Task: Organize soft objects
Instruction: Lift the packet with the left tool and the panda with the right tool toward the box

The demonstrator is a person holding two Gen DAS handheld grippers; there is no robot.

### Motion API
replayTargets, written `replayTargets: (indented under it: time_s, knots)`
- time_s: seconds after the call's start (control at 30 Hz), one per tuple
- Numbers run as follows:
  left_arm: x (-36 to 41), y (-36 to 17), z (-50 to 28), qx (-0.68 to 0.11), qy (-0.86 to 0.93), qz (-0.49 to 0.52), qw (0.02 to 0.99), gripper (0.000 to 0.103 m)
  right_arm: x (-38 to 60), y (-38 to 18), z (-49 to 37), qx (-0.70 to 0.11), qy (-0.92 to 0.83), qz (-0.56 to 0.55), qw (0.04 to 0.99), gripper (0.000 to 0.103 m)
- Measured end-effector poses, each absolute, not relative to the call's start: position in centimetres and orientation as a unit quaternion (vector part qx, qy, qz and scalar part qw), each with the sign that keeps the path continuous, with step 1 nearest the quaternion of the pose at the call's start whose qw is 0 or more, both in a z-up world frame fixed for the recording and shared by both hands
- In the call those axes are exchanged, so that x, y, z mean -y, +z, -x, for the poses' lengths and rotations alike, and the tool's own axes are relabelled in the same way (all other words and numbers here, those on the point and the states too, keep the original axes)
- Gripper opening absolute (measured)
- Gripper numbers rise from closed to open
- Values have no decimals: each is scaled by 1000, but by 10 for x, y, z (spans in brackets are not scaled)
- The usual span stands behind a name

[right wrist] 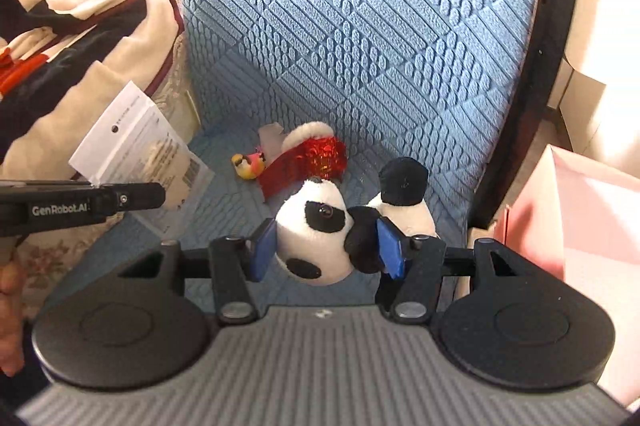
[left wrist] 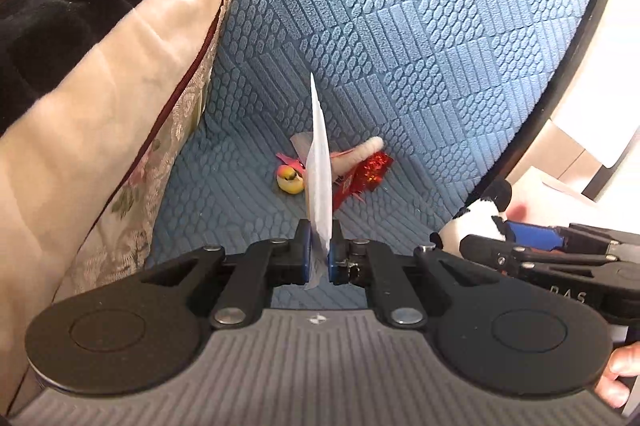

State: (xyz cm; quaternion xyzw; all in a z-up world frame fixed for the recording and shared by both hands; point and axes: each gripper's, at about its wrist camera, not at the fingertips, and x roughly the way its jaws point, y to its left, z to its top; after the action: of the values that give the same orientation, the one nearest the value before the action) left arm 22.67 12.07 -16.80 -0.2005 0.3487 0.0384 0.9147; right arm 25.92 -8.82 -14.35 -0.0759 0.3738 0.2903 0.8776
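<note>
"GenRobot.AI" marks left gripper point(right wrist: 158, 195) pinching packet point(right wrist: 136, 146).

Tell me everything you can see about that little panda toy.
The panda toy is a small plush with white fur, black eye patches, a shiny dark eye and black ears and limbs. It looks soft and fuzzy. It lies tipped on its side, head toward the left of the right wrist view, squeezed between the blue pads of the right gripper, held above the blue textured chair seat. Nothing else visibly touches it.

"GenRobot.AI" on the left gripper point(right wrist: 120, 200), "DAS" on the right gripper point(left wrist: 516, 238)
</note>
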Motion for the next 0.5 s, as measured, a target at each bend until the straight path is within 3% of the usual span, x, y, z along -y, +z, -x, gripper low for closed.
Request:
replayTargets:
  time_s: [0.5]
  knots:
    - [-110, -161, -190, -344, 31, 206, 915, 10, 116, -138, -217, -382, 267, 49, 883, 57]
